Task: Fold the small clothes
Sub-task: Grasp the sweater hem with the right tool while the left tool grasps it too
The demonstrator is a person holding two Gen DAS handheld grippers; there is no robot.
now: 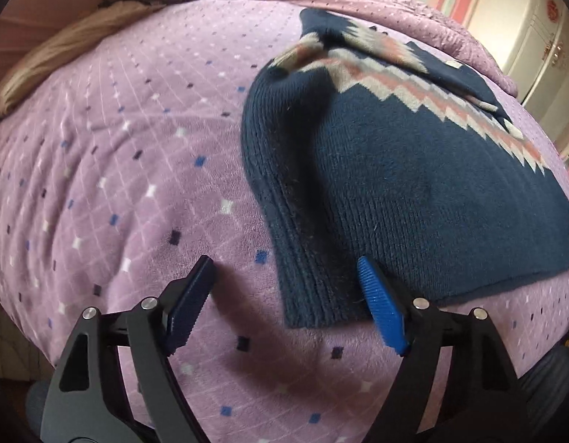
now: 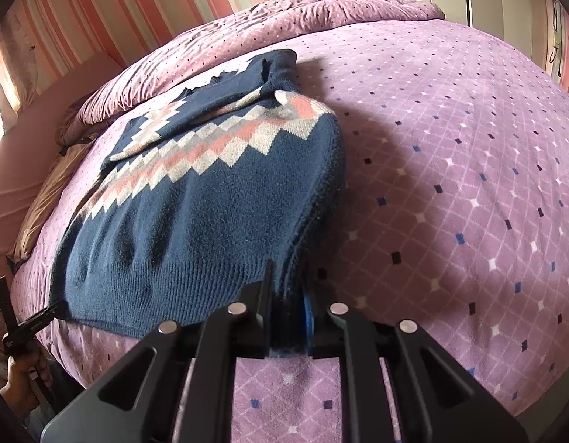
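Note:
A small navy knit sweater (image 1: 395, 170) with a pink, white and grey zigzag band lies on the purple bedspread (image 1: 118, 170), its sleeves folded over the body. My left gripper (image 1: 284, 295) is open and empty, jaws wide apart just above the sweater's near left hem corner. In the right wrist view the sweater (image 2: 181, 221) lies ahead and to the left. My right gripper (image 2: 289, 295) is shut on the sweater's near right hem corner, where the folded edge bunches between the fingers.
A rumpled purple quilt (image 2: 284, 11) lies at the head of the bed. A tan pillow (image 1: 52, 59) sits at the far left. A striped wall (image 2: 100, 11) stands behind. The left gripper (image 2: 22, 328) and the hand holding it show at the bed's near left edge.

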